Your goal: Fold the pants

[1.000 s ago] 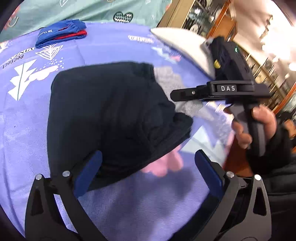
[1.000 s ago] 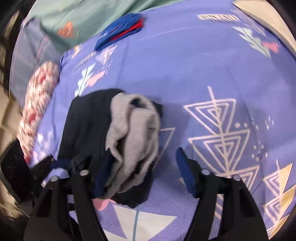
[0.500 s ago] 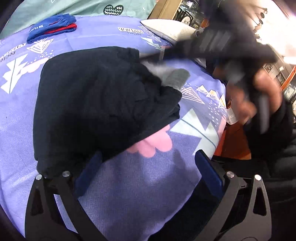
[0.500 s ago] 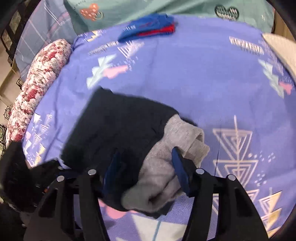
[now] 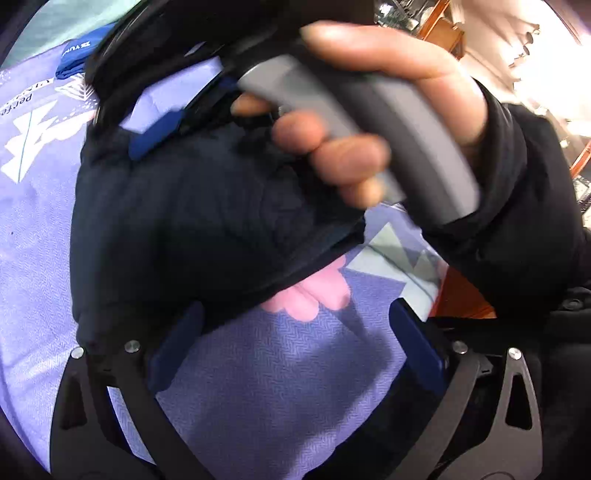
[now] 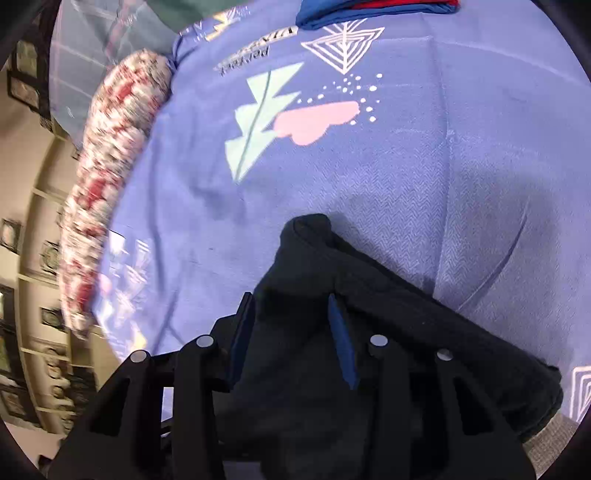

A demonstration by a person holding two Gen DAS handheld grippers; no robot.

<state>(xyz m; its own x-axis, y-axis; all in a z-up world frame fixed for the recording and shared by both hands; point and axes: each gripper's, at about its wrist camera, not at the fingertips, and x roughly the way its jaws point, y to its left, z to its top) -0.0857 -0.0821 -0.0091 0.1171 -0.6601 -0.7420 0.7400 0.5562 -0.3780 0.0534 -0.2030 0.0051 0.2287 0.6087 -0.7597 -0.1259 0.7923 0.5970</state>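
The dark pants (image 5: pixel 192 221) lie bunched in a folded heap on the purple patterned bedsheet (image 5: pixel 280 376). My left gripper (image 5: pixel 295 339) is open and empty, its blue pads at the near edge of the heap. My right gripper (image 6: pixel 291 332) is shut on a thick fold of the pants (image 6: pixel 369 332), with dark cloth filling the gap between its blue pads. In the left wrist view the right hand and its grey handle (image 5: pixel 388 122) sit over the heap and hide its far side. A bit of grey lining (image 6: pixel 550 439) shows at the lower right.
A folded blue and red garment (image 6: pixel 369 11) lies at the far end of the bed. A red and white floral pillow (image 6: pixel 107 166) lies along the left edge. The bed edge with wooden furniture (image 5: pixel 465 299) is at the right. Shelves line the room.
My right gripper has swung across over the heap toward the left and closed from open onto the pants fold. The grey lining is now mostly covered by dark cloth. My left gripper has stayed open.
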